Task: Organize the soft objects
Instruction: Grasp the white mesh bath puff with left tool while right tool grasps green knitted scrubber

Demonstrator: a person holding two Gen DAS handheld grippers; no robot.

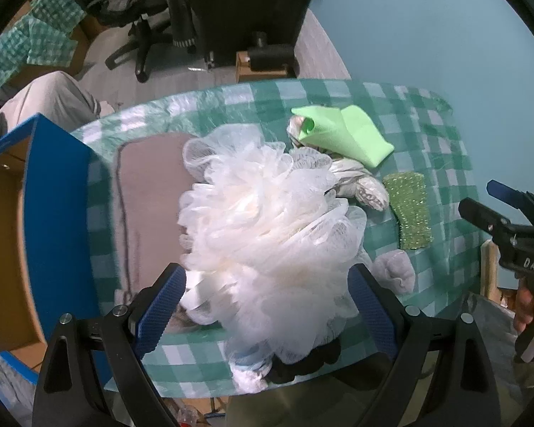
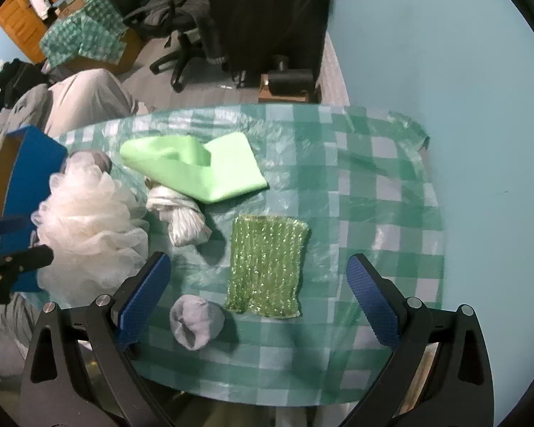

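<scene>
A puffy white mesh loofah [image 1: 267, 220] [image 2: 89, 227] fills the space between the fingers of my left gripper [image 1: 267, 284] [image 2: 21, 238], whose jaws stand wide apart, so it is open. On the green checked tablecloth [image 2: 373, 178] lie a light green cloth [image 2: 195, 167] [image 1: 349, 131], a knotted white bundle [image 2: 181, 217] [image 1: 363, 185], a glittery green scrubber [image 2: 267, 267] [image 1: 409, 210] and a rolled grey sock [image 2: 195, 320] [image 1: 395, 274]. My right gripper [image 2: 258, 274] [image 1: 480, 199] hovers open above the scrubber and sock, holding nothing.
A blue box with a cardboard inside [image 1: 57, 213] [image 2: 28, 156] stands at the table's left end, close to the loofah. A brown flat piece [image 1: 149, 185] lies behind the loofah. A person's grey-clad legs [image 2: 89, 99], office chairs and a blue wall surround the table.
</scene>
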